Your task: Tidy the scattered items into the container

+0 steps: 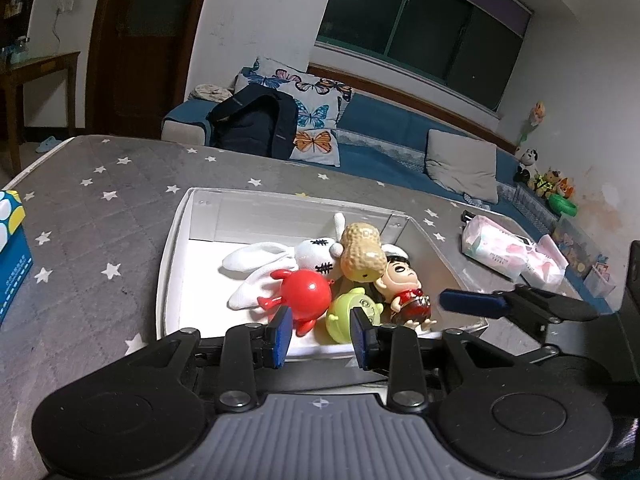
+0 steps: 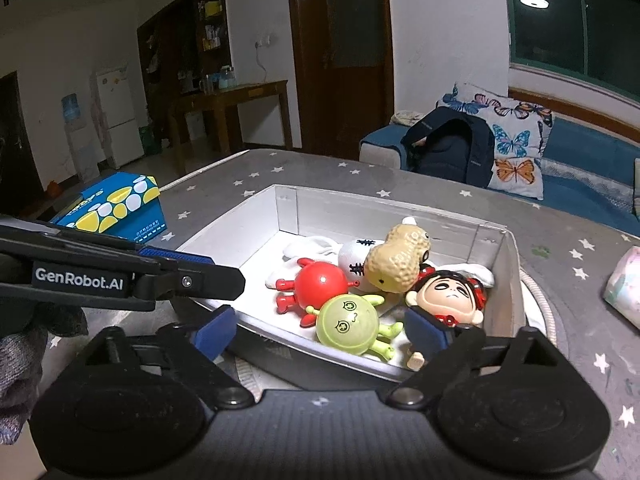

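My left gripper [image 1: 320, 334] hovers over the near wall of the white box [image 1: 176, 236], its blue pads [image 1: 283, 334] apart and holding nothing. My right gripper [image 2: 320, 330] also hangs at the near edge of the box, pads spread wide with nothing between them; its right pad [image 2: 426, 334] sits just in front of the doll's body. In the left wrist view, one finger of my right gripper reaches in from the right over the box's right rim.

The box stands on the grey star-patterned desk [image 1: 100, 208], roughly at its middle. All five toys lie bunched toward the near right part of the box floor. The red round figure [image 1: 306, 292] lies beside the green round figure [image 1: 346, 314], the two touching or nearly so. The peanut toy [image 1: 360, 254] leans upright behind them, against the white plush rabbit [image 1: 264, 260], whose ears trail toward the left of the box. The doll with the red dress [image 1: 404, 290] lies at the right, against the peanut.

Toward the left edge of the desk stands a blue and yellow tissue box [image 2: 116, 204]. Near the right edge lies a pink and white packet [image 1: 496, 250], well apart from the white box.
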{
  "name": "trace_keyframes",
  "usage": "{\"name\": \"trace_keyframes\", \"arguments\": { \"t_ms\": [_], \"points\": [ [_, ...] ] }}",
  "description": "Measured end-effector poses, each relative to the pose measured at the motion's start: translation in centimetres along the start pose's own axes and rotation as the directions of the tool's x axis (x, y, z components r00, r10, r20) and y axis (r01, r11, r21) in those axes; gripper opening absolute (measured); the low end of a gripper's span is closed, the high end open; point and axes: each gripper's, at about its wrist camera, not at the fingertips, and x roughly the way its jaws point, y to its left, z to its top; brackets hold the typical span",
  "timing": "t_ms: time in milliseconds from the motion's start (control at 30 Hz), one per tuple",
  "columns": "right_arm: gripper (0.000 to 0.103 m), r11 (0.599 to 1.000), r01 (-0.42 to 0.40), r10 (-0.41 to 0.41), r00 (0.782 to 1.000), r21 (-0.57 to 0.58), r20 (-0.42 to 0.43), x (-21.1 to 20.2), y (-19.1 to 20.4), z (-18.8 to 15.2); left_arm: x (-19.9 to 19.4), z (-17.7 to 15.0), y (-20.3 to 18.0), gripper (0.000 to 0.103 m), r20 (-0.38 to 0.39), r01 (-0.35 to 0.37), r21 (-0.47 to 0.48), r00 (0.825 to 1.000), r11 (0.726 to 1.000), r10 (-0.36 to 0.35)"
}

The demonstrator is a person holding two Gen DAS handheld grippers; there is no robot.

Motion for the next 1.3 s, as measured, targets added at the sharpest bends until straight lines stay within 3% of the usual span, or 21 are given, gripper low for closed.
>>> {"name": "trace_keyframes", "arguments": {
  "t_ms": [200,900,1300],
  "points": [
    [0.103,1.0,0.018,-0.018,0.999,0.013,0.031,-1.4,0.1,-0.6,-0.6,-0.7,-0.4,0.034,0.004,-0.025,0.025,1.0,0.999,0.025],
    [0.103,0.996,0.09,-0.092,0.99,0.027,0.103,-4.9,0.8,-3.3,-2.5,-3.2,-2.6,0.035,0.01,-0.093,0.094,0.996,0.991,0.093],
    [0.103,0.983,0.114,-0.128,0.987,0.147,0.094,-5.7,-0.2,-5.0,-1.6,-5.1,-3.9,0.035,-0.02,-0.172,0.152,0.984,0.973,0.177]
  ]
}}
